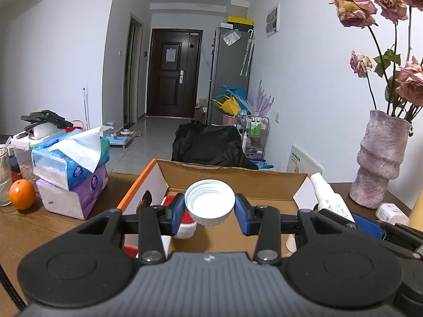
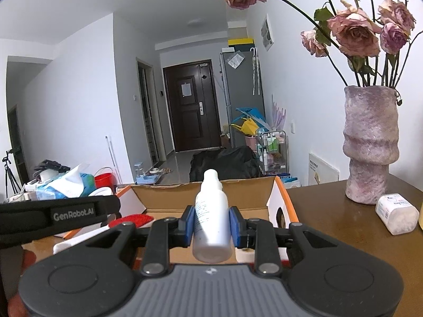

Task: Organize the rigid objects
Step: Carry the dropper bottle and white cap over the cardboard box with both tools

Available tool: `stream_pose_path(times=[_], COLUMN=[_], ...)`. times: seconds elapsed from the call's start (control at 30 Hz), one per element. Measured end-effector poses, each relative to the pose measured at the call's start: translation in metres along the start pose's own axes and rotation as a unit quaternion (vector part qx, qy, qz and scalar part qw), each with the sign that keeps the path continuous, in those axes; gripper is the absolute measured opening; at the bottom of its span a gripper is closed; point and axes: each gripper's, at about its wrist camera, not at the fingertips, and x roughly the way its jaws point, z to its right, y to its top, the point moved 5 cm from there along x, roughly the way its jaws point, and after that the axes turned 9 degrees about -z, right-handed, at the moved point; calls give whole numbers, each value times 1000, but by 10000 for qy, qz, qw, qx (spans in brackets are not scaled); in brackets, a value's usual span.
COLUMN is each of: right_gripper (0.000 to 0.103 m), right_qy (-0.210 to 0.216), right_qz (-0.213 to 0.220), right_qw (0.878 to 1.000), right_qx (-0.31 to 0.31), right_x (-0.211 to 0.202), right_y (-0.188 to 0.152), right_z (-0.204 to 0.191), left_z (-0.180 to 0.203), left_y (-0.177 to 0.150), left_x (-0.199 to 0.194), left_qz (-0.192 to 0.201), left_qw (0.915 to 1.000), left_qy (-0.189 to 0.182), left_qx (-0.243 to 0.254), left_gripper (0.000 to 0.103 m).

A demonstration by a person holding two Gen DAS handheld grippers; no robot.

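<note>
The left gripper (image 1: 209,209) jaws pinch a white cap (image 1: 210,202), the right gripper (image 2: 211,227) jaws pinch a white bottle (image 2: 211,216), both above the cardboard box (image 1: 232,178) at frame centre; neither is placed yet, I judge

text: "genrobot.ai" | on: black padded fabric strap (image 2: 53,216) at left of right wrist view | white plastic spray bottle (image 2: 211,216) label print: too small to read | paper notice on dark brown door (image 2: 186,89): unreadable
</note>
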Motion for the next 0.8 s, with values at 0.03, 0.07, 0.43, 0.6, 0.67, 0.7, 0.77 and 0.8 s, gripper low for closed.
stream_pose_path(times=[0.03, 0.07, 0.43, 0.6, 0.67, 0.7, 0.77, 0.8], right_gripper=[27, 27, 27, 27, 27, 27, 27, 27], right_qy=[-3, -7, -59, -125, -162, -180, -226, -239], right_qz=[1, 0, 2, -42, -69, -79, -98, -108], right_qw=[10000, 10000, 10000, 9998, 9998, 9997, 9996, 9995], right_qx=[-7, -14, -79, -118, -127, -135, -151, -162], right_x=[2, 5, 32, 44, 49, 51, 55, 57], right_y=[1, 2, 17, 23, 25, 26, 29, 30], right_z=[-1, 0, 0, 1, 0, 0, 0, 0], left_z=[0, 0, 0, 0, -1, -2, -2, -3], left_y=[2, 3, 18, 23, 24, 24, 25, 25], left_x=[2, 4, 29, 41, 46, 49, 53, 56], left_qz=[7, 12, 50, 30, 16, 4, -27, -39], left_qw=[10000, 10000, 10000, 9999, 9999, 9999, 9999, 9999], left_qy=[4, 10, 73, 101, 114, 120, 133, 138], left_qx=[-2, -2, 26, 43, 53, 58, 75, 78], left_gripper=[41, 41, 41, 41, 41, 41, 41, 41])
